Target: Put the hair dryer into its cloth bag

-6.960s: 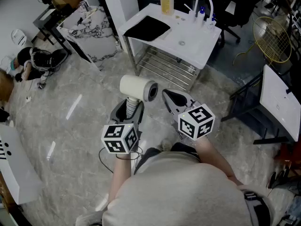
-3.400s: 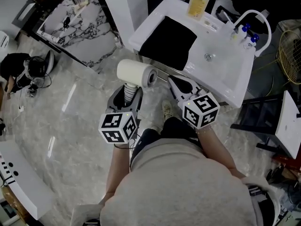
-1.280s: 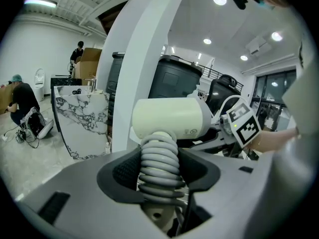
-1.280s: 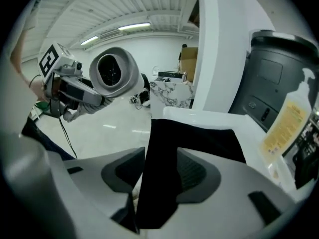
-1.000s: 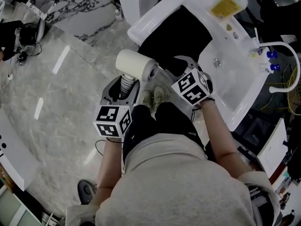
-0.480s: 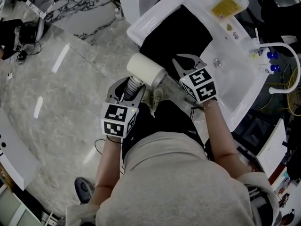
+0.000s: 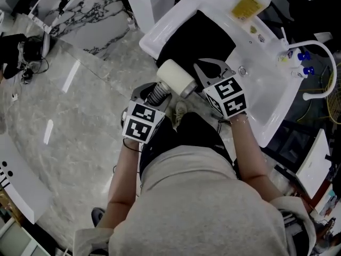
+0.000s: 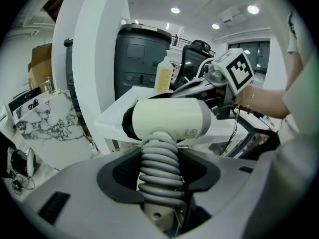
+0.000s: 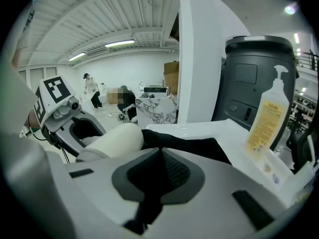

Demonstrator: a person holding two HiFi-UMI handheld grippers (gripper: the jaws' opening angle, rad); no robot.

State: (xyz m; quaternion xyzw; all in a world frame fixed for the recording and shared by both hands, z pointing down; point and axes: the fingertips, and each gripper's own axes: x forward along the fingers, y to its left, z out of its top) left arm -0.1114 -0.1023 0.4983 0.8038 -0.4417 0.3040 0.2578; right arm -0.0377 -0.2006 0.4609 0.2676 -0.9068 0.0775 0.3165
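Left gripper (image 7: 155, 93) clamps the ribbed handle of the hair dryer (image 7: 175, 77). Right gripper (image 7: 204, 68), jaws just closed, pinches the edge of the black cloth bag (image 7: 196, 35) (it lies on the white sink counter (image 7: 159, 30)). Soap bottle (image 7: 246, 3) stands beyond, grey marble floor (image 7: 80, 108) around.

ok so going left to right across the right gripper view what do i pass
left claw → hair dryer → black cloth bag → soap bottle
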